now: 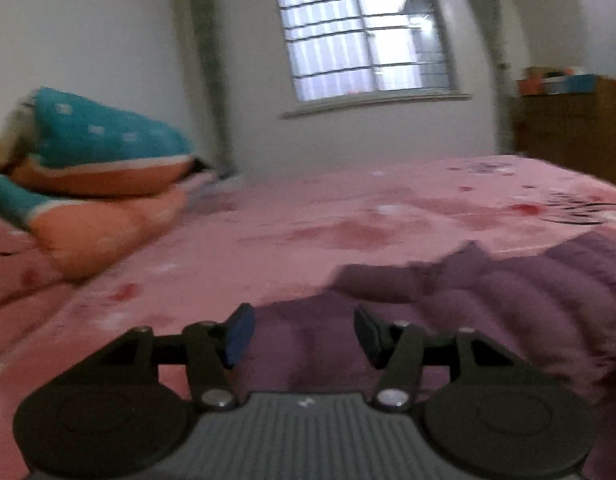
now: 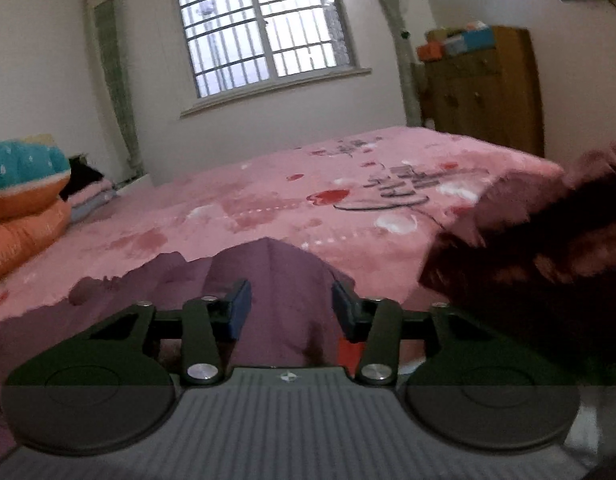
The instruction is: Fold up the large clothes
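A large purple quilted garment [image 1: 507,296] lies rumpled on the pink bedspread [image 1: 308,216], at the near right in the left wrist view. My left gripper [image 1: 304,332] hovers over its near edge with jaws apart. The cloth shows below the gap, and nothing is pinched between the blue pads [image 1: 240,332]. In the right wrist view a fold of the purple garment [image 2: 284,280] rises in a tent-like peak and fills the gap of my right gripper [image 2: 292,308]. Both of its pads lie against the cloth's sides.
A darker maroon mass of cloth [image 2: 527,248], blurred, bulges at the right in the right wrist view. Teal and orange pillows [image 1: 92,168] are stacked at the bed's left. A wooden cabinet [image 2: 479,88] with boxes on top stands by the far wall beside the window [image 2: 260,28].
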A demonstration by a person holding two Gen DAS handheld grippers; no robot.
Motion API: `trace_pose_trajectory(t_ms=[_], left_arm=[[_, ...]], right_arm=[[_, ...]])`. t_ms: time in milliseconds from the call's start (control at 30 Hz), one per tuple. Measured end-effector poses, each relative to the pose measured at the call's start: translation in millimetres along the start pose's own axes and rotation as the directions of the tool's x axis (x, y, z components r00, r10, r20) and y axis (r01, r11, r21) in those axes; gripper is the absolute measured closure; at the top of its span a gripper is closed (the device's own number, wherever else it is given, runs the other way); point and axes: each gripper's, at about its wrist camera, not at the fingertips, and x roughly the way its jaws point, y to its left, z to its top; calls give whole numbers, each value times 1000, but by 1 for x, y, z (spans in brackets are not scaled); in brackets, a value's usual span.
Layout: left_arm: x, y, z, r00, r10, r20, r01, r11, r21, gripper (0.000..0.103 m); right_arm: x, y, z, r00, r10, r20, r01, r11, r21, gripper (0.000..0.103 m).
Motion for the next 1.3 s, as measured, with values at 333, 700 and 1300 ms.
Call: trace_pose_trajectory(t_ms=[333,700,1300], left_arm=[[64,-6,-41,995,11,-99,-8,1000,29,53],[74,-5,-54,994,0,-109,4,999,40,53],[-119,30,-88,984,-61,-169,46,995,-89,44]], right_arm=[[13,20,-52,982,103,-158,-128,979,-159,70],[25,31,-67,983,65,-173,-103,970,-221,69],[-164,6,-82,976,-40,-213,40,999,-4,12]])
